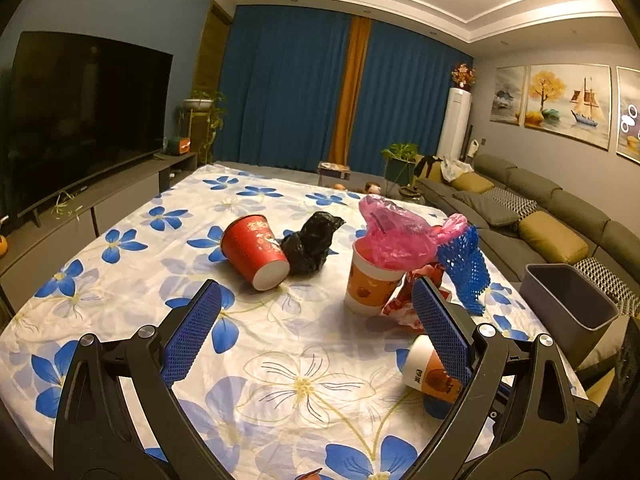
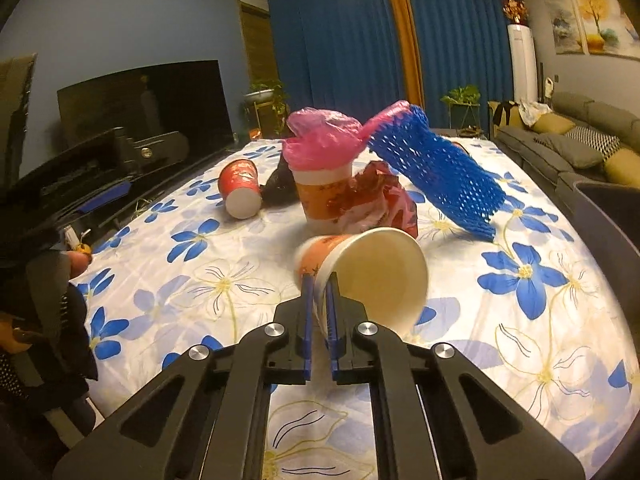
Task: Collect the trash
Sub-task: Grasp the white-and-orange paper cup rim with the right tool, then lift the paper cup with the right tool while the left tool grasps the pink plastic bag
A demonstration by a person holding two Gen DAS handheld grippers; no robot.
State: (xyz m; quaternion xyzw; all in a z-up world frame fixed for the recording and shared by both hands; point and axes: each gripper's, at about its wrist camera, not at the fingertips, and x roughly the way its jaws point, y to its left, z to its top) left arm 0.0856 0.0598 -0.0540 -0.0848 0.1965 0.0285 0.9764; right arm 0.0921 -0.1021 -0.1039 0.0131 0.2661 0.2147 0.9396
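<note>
My right gripper (image 2: 320, 280) is shut on the rim of an orange and white paper cup (image 2: 368, 272), held tipped above the flowered tablecloth; the same cup shows in the left wrist view (image 1: 430, 372). My left gripper (image 1: 316, 292) is open and empty above the table. Ahead stand an upright orange cup (image 1: 372, 288) stuffed with a pink plastic bag (image 1: 396, 236), a red wrapper (image 2: 380, 196), blue foam netting (image 1: 466, 268), a crumpled black bag (image 1: 312, 244) and a red cup (image 1: 256, 252) on its side.
A grey trash bin (image 1: 568, 296) stands off the table's right edge, in front of a grey sofa (image 1: 532, 216). A TV (image 1: 80, 116) on a low cabinet lies to the left. The table (image 1: 280, 380) has a blue-flowered cloth.
</note>
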